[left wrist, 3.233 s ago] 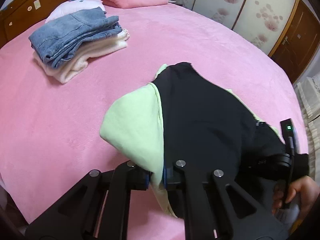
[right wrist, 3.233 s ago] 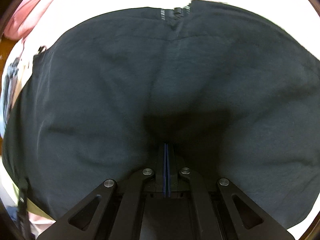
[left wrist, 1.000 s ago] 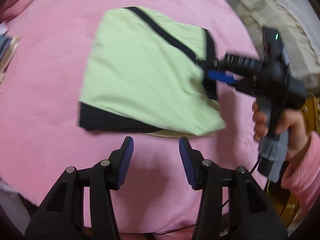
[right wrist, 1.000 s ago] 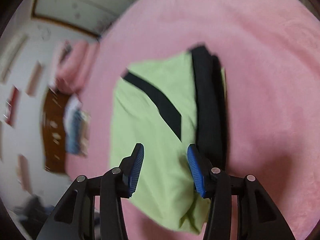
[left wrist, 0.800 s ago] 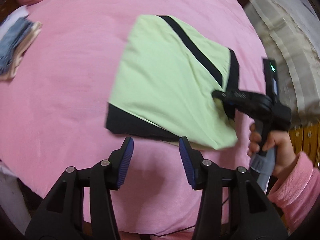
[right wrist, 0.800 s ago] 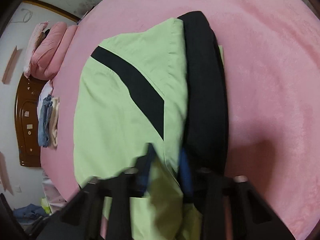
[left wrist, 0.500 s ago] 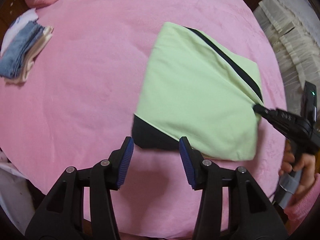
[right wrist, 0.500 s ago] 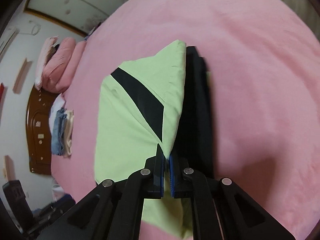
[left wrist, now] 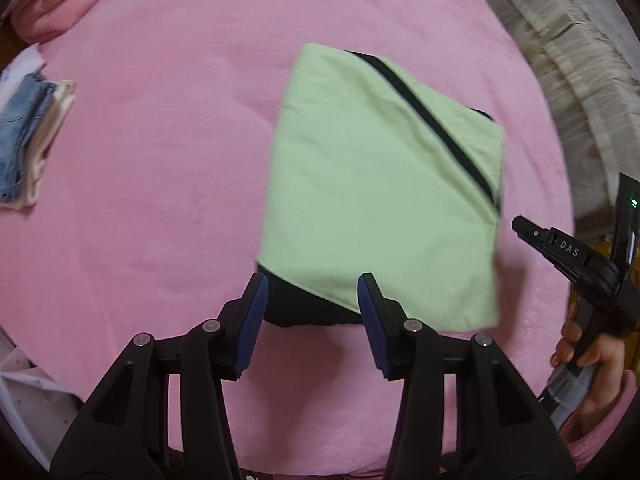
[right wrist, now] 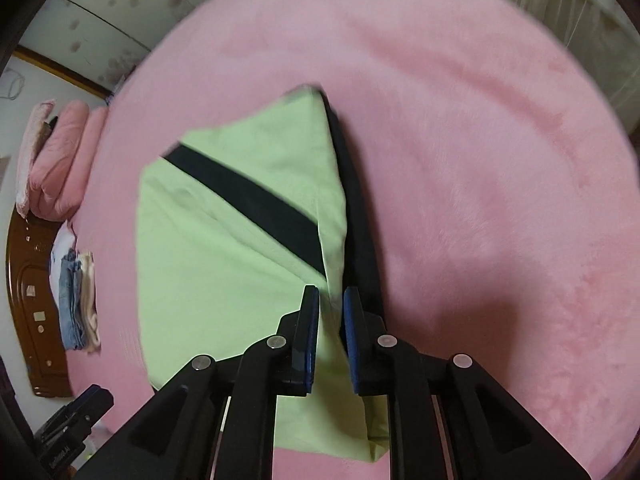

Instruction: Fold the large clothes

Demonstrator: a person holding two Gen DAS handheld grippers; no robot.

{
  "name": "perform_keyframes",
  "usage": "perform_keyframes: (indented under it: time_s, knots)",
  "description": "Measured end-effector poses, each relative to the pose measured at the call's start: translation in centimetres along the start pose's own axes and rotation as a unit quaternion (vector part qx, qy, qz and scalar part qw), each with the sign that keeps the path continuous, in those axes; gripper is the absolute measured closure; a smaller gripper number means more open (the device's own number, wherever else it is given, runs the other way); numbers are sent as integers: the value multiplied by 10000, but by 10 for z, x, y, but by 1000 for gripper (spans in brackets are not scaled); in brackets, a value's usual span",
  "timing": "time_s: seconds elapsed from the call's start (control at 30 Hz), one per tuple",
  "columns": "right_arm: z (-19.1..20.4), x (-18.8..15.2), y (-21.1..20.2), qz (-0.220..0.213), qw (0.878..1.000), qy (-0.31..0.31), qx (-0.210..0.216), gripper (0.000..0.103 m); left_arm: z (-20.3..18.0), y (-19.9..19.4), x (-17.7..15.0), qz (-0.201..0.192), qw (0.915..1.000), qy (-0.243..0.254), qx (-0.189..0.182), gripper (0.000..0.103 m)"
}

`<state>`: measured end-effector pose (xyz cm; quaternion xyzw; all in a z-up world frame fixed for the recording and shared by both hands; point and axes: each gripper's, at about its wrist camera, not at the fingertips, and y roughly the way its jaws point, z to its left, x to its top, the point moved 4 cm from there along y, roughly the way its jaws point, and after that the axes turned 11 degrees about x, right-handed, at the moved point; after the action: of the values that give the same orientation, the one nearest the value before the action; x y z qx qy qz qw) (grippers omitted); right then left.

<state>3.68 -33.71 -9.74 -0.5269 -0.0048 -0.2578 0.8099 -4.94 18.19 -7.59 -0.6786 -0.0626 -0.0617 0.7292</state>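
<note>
Taking the folded green-and-black garment (left wrist: 380, 184) as the landmark on the pink bedspread (left wrist: 160, 160): far off to its left, near the bed's edge, sits a small stack of folded clothes (left wrist: 28, 140) with denim on top, well apart from it. The garment itself lies flat as a rough square, pale green on top, with a black stripe running diagonally down its right part and a black under-layer peeking out at its near-left corner.

The left gripper (left wrist: 312, 316) hangs above that black corner, jaws spread with nothing between them; the corner shows through the gap but the pads do not touch it. This is the nearer tool for that corner, and I judge a straight descent would let it take the near edge.

To the right of the garment, just off its right edge, the right gripper (left wrist: 520, 226) shows in the left wrist view, held by a hand (left wrist: 592, 360) in a pink sleeve. In its own view the right gripper (right wrist: 330, 336) has its jaws only narrowly apart; they have just been opening slightly, with the green edge seen in the gap but, as far as I can tell, not pinched.

Motion blur softens the garment's outline, so whether the fold edges line up is hard to judge. The layers underneath are hidden.
</note>
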Motion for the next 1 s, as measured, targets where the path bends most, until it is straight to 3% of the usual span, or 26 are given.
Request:
perform_keyframes:
  time_s: [0.03, 0.1, 0.2, 0.3, 0.4, 0.5, 0.57, 0.6, 0.67, 0.73, 0.83, 0.9, 1.0]
  knots:
    - [8, -7, -12, -144, 9997, -191, 52, 89, -3, 1, 0, 43, 9999, 95, -90, 65]
    - [23, -13, -16, -4, 9970, -547, 543, 90, -10, 7, 1, 184, 9993, 249, -228, 73]
    - [53, -39, -3, 668, 9861, -978, 1168, 92, -16, 30, 3, 532, 9981, 133, -263, 75]
    - [68, -71, 16, 1326, 9749, -1233, 1296, 94, -20, 58, 0, 860, 9959, -61, -264, 75]
    - [73, -96, 50, 1763, 9698, -1422, 909, 95, -19, 87, -13, 1181, 9928, 5, 176, 75]
    - [43, -123, 73, 2309, 9651, -1238, -11, 98, -2, 117, -39, 1938, 9794, -498, 280, 75]
    - [23, -139, 69, 2488, 9629, -1010, -275, 103, 21, 131, -62, 2379, 9639, -804, 880, 79]
    - [17, -143, 64, 2510, 9629, -915, -376, 103, 32, 132, -71, 2435, 9604, -881, 1026, 79]
    - [12, -149, 43, 2390, 9673, -853, -37, 103, 45, 122, -78, 2237, 9662, -998, 802, 79]
    - [18, -151, 20, 2219, 9675, -1141, 415, 103, 50, 102, -75, 1848, 9772, -887, 558, 79]
    - [42, -142, -13, 1787, 9615, -1652, 1276, 103, 41, 63, -59, 933, 9950, -332, 151, 81]
    - [59, -135, -26, 1524, 9576, -1845, 1602, 103, 27, 42, -43, 462, 9985, -13, -280, 85]
    - [82, -119, -26, 1157, 9586, -1758, 1916, 103, 6, 40, -11, 316, 9959, 176, -824, 86]
